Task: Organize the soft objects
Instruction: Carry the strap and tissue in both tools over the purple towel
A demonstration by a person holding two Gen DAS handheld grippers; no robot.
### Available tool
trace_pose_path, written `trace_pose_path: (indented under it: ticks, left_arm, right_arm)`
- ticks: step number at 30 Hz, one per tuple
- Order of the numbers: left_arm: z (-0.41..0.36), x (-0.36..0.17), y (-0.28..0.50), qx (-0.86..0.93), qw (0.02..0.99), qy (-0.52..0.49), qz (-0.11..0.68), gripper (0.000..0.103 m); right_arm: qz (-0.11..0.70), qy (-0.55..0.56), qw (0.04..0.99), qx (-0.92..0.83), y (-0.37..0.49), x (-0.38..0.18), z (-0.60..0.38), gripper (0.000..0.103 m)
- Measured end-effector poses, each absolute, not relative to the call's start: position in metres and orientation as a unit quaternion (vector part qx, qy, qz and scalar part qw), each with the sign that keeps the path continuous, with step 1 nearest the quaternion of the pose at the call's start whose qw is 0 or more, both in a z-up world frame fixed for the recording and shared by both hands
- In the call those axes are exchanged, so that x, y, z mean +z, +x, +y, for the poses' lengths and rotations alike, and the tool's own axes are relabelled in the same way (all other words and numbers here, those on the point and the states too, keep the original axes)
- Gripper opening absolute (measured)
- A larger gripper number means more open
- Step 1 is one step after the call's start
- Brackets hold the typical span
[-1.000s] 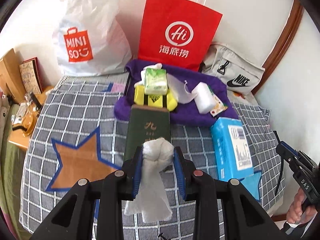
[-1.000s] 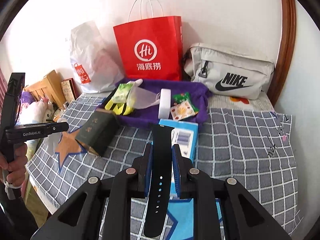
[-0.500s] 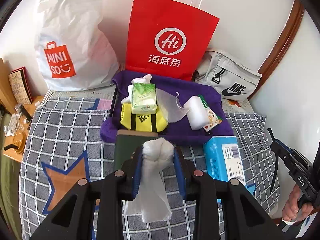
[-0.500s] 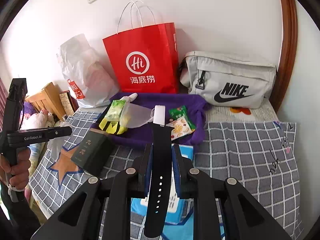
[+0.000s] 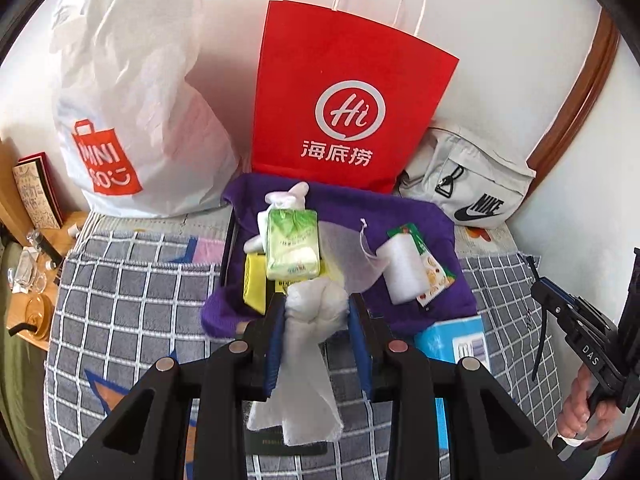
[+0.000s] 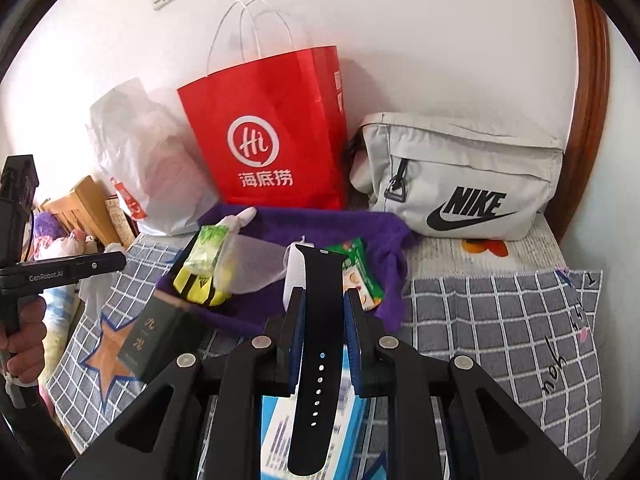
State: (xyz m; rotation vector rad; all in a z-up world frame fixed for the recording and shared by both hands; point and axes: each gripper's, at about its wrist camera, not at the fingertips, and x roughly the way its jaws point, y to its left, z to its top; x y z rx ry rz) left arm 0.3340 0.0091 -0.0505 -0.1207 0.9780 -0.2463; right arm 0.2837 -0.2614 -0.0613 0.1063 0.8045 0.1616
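Note:
My left gripper is shut on a knotted white cloth, held above the near edge of a purple towel. On the towel lie a green tissue pack, a yellow sock, a white mesh pouch, a white roll and a snack packet. My right gripper is shut on a black watch strap, held above a blue tissue pack, just short of the purple towel.
A red paper bag, a white Miniso bag and a grey Nike pouch stand along the wall behind the towel. A dark green box lies on the checked blanket. A wooden side table stands at the left.
Both grippers have moved forward toward the purple towel, each still holding its item. The left one now hangs over the towel's near edge.

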Motion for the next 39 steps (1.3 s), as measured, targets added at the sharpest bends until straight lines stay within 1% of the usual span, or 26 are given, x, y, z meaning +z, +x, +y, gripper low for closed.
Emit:
trace_pose_path:
  ticks: [16, 28, 39]
  left_arm:
    - [-0.005, -0.063, 0.399, -0.122, 0.868, -0.070, 0.475, 0.030]
    - [-0.031, -0.102, 0.437, -0.150, 0.848, -0.075, 0.503, 0.030]
    - [-0.049, -0.137, 0.450, -0.168, 0.825, -0.063, 0.537, 0.030]
  right_arm:
    - [0.392, 0.041, 0.915, 0.086, 0.368, -0.075, -0.259, 0.019]
    - [0.443, 0.047, 0.891, 0.083, 0.411, -0.131, -0.267, 0.019]
    - [0.490, 0.044, 0.866, 0.091, 0.427, -0.172, -0.266, 0.019]
